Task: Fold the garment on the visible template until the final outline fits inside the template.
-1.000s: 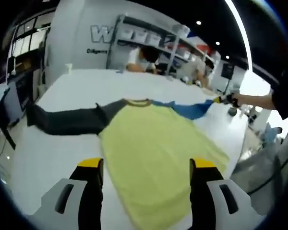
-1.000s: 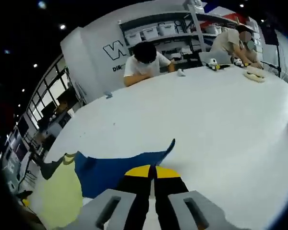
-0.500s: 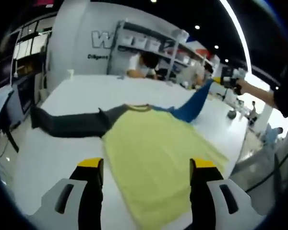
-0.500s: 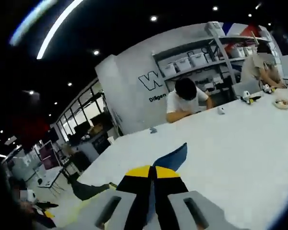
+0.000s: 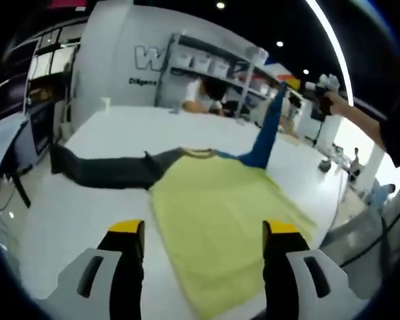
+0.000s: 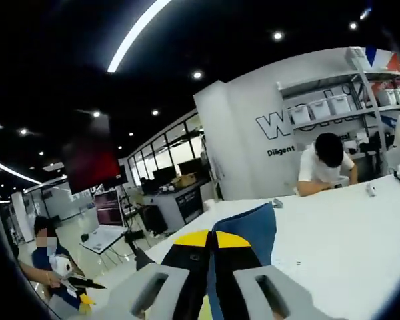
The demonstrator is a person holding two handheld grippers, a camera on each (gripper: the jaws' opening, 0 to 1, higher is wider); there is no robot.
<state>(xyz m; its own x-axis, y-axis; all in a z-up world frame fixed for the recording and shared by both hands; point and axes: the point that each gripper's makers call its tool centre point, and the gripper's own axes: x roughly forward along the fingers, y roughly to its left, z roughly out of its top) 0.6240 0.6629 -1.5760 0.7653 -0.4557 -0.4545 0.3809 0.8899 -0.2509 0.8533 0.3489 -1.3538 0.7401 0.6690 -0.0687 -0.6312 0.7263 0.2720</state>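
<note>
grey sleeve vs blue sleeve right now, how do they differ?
The grey sleeve lies flat on the white table, stretched out and untouched. The blue sleeve is lifted steeply off the table, pinched in the right hand-held gripper. Both join the same yellow-bodied shirt.

Yellow garment (image 5: pixel 220 227) (grey, blue sleeves)

Grey metal shelving (image 6: pixel 360 100) with white storage bins against white lettered wall (image 6: pixel 253 133); seated person in white shirt (image 6: pixel 323 167) at table's far edge.
</note>
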